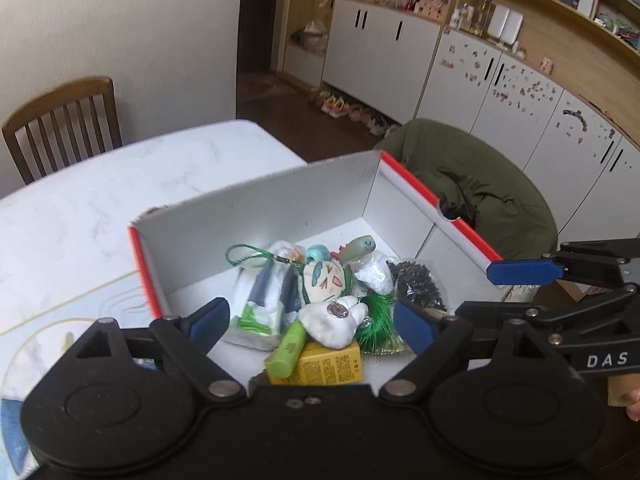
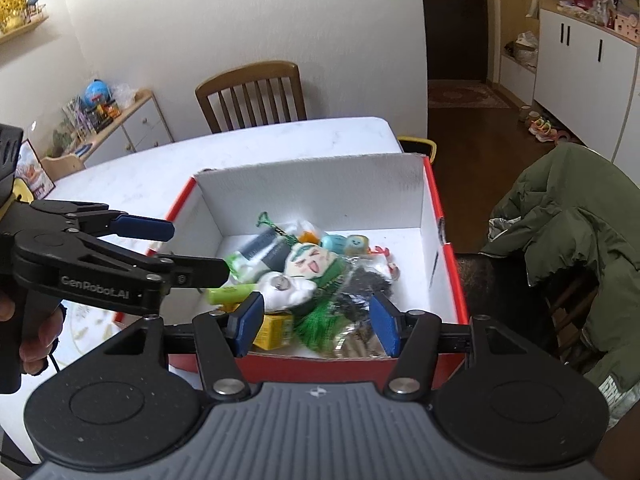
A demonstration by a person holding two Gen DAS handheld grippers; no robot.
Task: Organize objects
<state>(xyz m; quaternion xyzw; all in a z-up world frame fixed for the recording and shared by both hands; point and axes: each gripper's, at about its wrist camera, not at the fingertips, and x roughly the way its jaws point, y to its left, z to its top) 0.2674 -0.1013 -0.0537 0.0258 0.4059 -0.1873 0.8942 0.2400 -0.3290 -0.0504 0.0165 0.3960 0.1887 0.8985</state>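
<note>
Plush doll (image 1: pixel 325 280): lies atop the pile in the red-and-white box (image 1: pixel 256 216) on the table (image 1: pixel 120 184) — soft, light; you'd pinch its stuffed head.
White plush (image 1: pixel 334 324): squashy, just beside the green tube (image 1: pixel 289 350) and the stiff yellow carton (image 1: pixel 336 366).
Left gripper (image 1: pixel 310 326): fingers spread, holding nothing.
Right gripper (image 2: pixel 316 322): fingers apart, empty — over the near rim.
Writing: "DAS", "GenRobot.AI" on gripper bodies; carton print unreadable.

Small trinkets (image 1: pixel 320 304) heaped in box (image 1: pixel 256 216)
</note>
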